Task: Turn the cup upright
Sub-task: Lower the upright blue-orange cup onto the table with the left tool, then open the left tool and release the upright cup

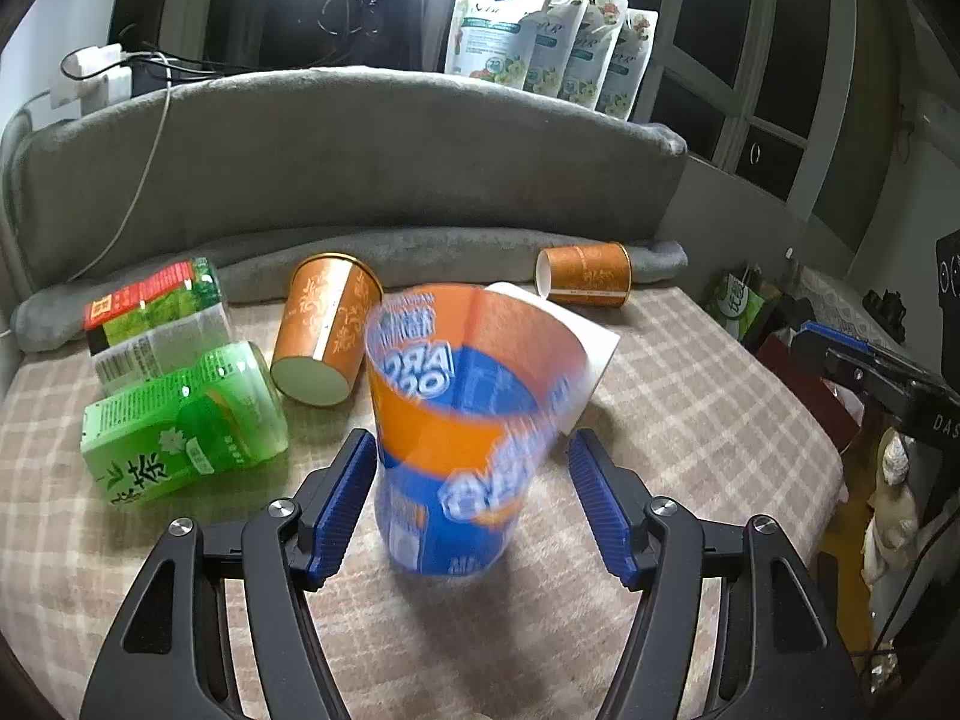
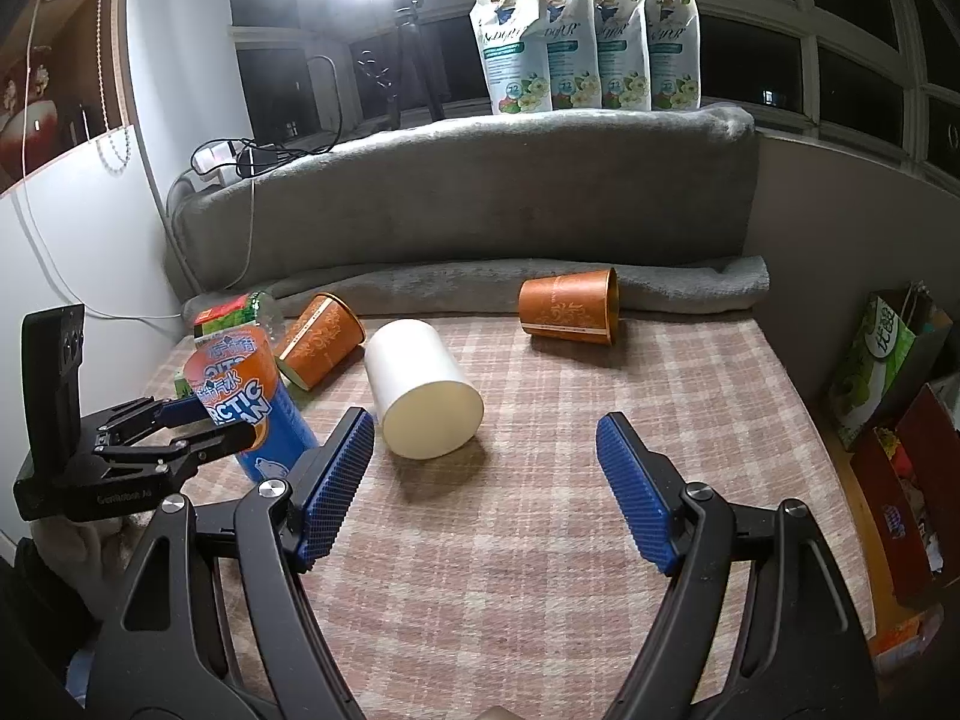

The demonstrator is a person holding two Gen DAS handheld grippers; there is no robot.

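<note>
An orange and blue printed cup (image 1: 462, 426) stands with its mouth up on the checked cloth, blurred by motion, between the blue pads of my left gripper (image 1: 474, 504). The jaws are spread wider than the cup and do not press it. The same cup (image 2: 252, 402) and the left gripper (image 2: 198, 426) show at the left of the right wrist view. My right gripper (image 2: 486, 492) is open and empty over the cloth. A white cup (image 2: 420, 390) lies on its side just beyond it. Two orange patterned cups (image 2: 321, 339) (image 2: 570, 306) also lie on their sides.
Green tea bottles (image 1: 180, 420) (image 1: 156, 306) lie at the left. A grey cushion (image 1: 360, 168) and rolled blanket (image 2: 660, 282) bound the back. Several refill pouches (image 2: 588, 36) stand on the sill. Bags and boxes (image 2: 888, 360) sit beyond the right edge of the checked cloth (image 2: 540, 540).
</note>
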